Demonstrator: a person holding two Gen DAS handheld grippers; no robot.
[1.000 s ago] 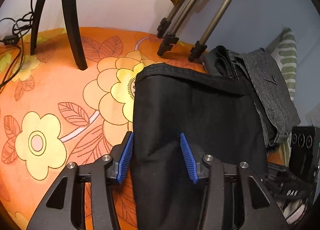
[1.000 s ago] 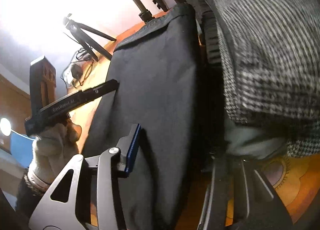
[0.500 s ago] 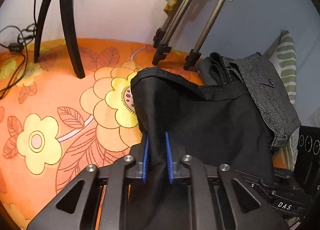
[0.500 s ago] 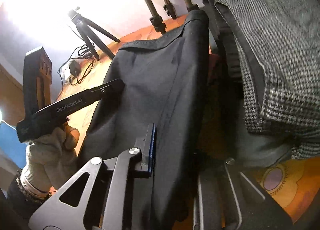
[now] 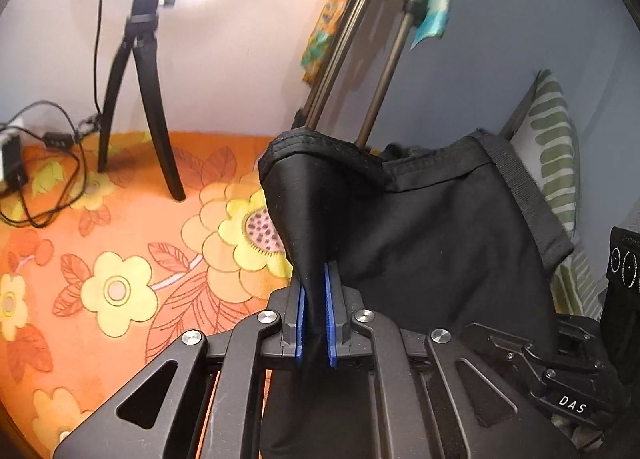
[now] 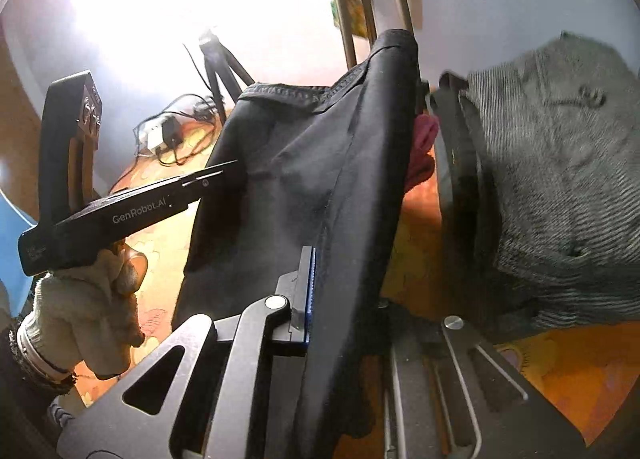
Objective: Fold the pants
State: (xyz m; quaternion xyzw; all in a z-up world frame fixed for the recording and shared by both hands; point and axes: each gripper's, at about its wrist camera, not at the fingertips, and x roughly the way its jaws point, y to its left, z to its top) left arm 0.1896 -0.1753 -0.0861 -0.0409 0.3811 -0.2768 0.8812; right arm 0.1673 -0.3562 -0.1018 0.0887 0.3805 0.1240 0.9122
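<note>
The right gripper (image 6: pixel 340 295) is closing on the black pants (image 5: pixel 420 235), its far finger hidden by cloth. The left gripper (image 5: pixel 316 315) pinches their other edge above the floral sheet (image 5: pixel 120 243), tripods (image 5: pixel 136 79) behind.

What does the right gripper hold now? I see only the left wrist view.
Observer: The right gripper has the pants between its jaws, which are closing on the cloth.
Operator: Is something beside the pants on that side?
Observer: Yes, a grey garment lies in a pile to their right.
Operator: And in the gap between them?
Observer: A pink cloth shows there, partly hidden by the pants.
</note>
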